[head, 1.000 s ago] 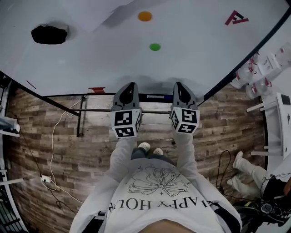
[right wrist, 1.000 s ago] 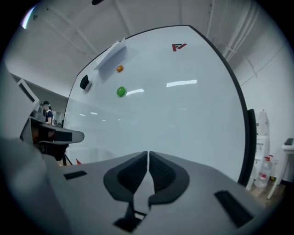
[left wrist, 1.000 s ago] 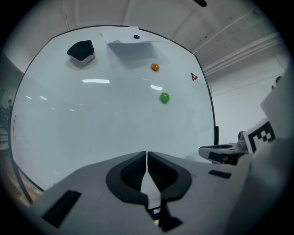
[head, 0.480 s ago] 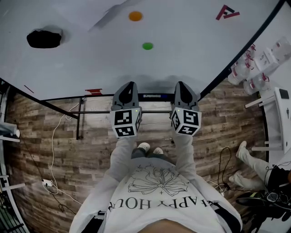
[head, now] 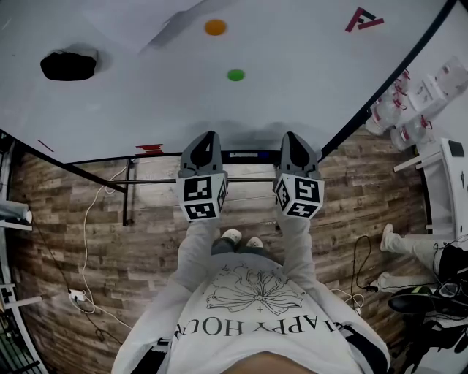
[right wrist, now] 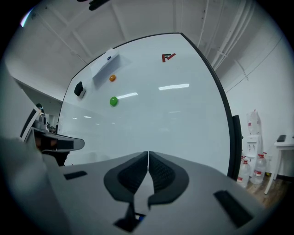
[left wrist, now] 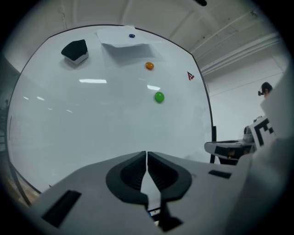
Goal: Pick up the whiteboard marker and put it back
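A dark, blue-tinted whiteboard marker [head: 246, 155] lies on the ledge at the bottom of the whiteboard [head: 146, 102], between my two grippers. My left gripper [head: 208, 140] and my right gripper [head: 291, 140] are held side by side, level, pointing at the board just above that ledge. In the left gripper view the left gripper [left wrist: 146, 154] has its jaws shut with nothing between them. The right gripper [right wrist: 148, 154] in its own view is likewise shut and empty. A bit of blue [left wrist: 153, 212] shows below the left jaws.
On the board are a black eraser [head: 68, 65], an orange magnet [head: 215, 28], a green magnet [head: 235, 75] and a red logo [head: 363, 20]. A small red item [head: 151, 147] lies on the ledge to the left. Water bottles [head: 409, 109] and another person's legs [head: 409, 245] are on the right.
Both grippers stay where they were. The head view has shifted a little, and the person's feet at the right have moved.
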`<state>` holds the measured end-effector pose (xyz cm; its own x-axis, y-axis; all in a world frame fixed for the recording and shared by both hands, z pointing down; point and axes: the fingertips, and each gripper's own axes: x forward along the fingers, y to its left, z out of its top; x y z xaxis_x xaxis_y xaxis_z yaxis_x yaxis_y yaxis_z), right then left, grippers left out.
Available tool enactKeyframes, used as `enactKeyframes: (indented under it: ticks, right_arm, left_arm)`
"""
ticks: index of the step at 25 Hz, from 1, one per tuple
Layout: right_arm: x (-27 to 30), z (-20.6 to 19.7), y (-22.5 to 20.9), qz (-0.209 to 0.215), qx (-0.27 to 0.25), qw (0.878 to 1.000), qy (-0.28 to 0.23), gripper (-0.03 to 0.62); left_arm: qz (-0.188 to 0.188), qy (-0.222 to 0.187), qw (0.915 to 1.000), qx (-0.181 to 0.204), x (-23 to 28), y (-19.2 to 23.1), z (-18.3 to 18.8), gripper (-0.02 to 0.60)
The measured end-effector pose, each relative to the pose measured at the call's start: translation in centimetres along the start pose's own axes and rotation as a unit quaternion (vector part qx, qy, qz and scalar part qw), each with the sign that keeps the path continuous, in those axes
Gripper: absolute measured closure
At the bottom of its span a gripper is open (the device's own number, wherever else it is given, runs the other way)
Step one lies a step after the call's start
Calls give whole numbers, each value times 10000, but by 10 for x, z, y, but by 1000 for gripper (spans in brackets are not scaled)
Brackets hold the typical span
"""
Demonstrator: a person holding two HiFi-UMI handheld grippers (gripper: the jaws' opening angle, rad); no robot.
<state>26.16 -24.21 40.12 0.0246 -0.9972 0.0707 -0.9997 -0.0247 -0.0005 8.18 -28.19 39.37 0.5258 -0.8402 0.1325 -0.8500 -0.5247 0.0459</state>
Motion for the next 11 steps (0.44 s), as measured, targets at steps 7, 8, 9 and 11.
enactKeyframes:
  ticks: [7,8,9,11]
  right_arm:
    - [1,2,2,38,-41,10000,-9,586]
    - [1,2,2,39,-49,10000,-13,586]
    - [1,3,1,41,-56,10000,-15,586]
    - [2,3,1,43,-67,10000,-16,586]
  left_arm:
    - [-23,20,10000,-20,1,0,-1,574]
    - [-22,25,10000,-24,1,0,-2,574]
    - [-23,31,10000,-26,1,0,-2,574]
    - [-28,45,10000,-25,1,-1,-3,574]
